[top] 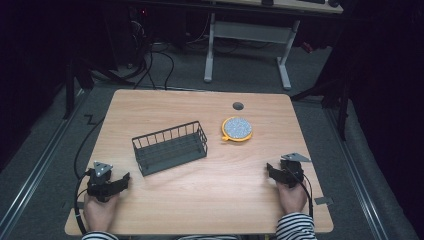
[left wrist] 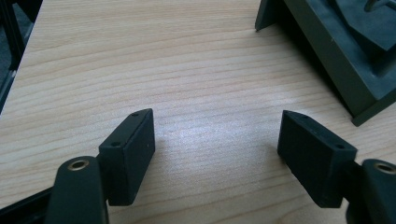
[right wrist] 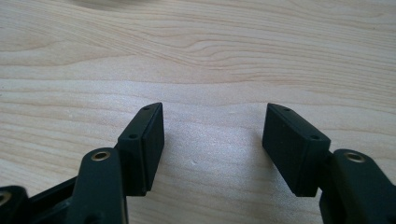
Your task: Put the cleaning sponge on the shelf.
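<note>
High view: both grippers are rested on the table [top: 215, 190] near its front edge, one at each corner. Left gripper [top: 121, 181] is set w/ jaws spread wide, nothing betw. them; right gripper [top: 270, 170] likewise wide and empty. Wire basket [top: 170, 147] is seen mid-table, nearest the left gripper but apart from it; yellow-rimmed round disc [top: 237, 128] lies just beyond, to the basket's right. Step judged as start, approach not yet made. Next move prob. calls for the right gripper to be reached fwd to the disc, jaws kept wide enough for its rim.
</note>
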Available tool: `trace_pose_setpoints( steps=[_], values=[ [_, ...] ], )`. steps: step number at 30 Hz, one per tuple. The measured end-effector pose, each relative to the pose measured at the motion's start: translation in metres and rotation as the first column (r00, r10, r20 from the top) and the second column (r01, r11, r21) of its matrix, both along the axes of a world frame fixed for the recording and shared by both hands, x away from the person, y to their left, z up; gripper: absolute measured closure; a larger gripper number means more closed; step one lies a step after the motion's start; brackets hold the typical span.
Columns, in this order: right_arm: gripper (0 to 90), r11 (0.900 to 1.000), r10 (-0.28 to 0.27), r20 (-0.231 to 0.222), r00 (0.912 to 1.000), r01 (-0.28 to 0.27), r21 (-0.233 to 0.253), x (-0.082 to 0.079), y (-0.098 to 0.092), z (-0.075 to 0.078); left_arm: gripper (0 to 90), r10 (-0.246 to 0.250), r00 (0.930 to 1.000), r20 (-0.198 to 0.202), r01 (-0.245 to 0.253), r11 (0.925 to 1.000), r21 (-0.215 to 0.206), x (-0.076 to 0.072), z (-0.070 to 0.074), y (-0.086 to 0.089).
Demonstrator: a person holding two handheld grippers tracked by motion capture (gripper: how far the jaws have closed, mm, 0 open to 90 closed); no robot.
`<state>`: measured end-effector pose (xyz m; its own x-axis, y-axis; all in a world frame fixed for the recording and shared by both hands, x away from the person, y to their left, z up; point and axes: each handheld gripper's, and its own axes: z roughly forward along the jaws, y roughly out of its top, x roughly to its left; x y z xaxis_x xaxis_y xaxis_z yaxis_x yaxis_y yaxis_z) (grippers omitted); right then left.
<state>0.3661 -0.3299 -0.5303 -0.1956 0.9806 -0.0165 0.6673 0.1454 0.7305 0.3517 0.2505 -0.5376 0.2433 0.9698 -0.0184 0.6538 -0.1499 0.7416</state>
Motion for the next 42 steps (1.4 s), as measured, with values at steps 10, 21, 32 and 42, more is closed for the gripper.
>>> trace_pose_setpoints(
  steps=[10, 21, 32, 42],
  values=[
    [38.6, 1.000, 0.002, 0.001, 1.0000, -0.002, -0.001, 0.000, 0.000, 0.000, 28.2, -0.010, 1.0000, -0.001, 0.010, 1.0000, 0.001, 0.001, 0.000, 0.000],
    [43.0, 1.000, 0.005, -0.005, 1.0000, -0.005, 0.000, -0.001, 0.001, 0.001, 28.2, -0.020, 0.9998, -0.003, 0.020, 0.9998, 0.002, 0.002, 0.000, -0.001],
    [51.2, 0.994, 0.098, 0.029, 0.9948, -0.099, 0.052, -0.003, 0.013, 0.021, 29.5, -0.043, 0.9991, 0.006, 0.043, 0.9983, -0.038, -0.003, 0.008, -0.003],
    [52.1, 0.974, 0.211, 0.058, 0.9757, -0.215, 0.071, 0.011, 0.045, 0.038, 31.5, -0.106, 0.9943, 0.009, 0.106, 0.9936, -0.038, -0.017, 0.018, -0.010]
  ],
)
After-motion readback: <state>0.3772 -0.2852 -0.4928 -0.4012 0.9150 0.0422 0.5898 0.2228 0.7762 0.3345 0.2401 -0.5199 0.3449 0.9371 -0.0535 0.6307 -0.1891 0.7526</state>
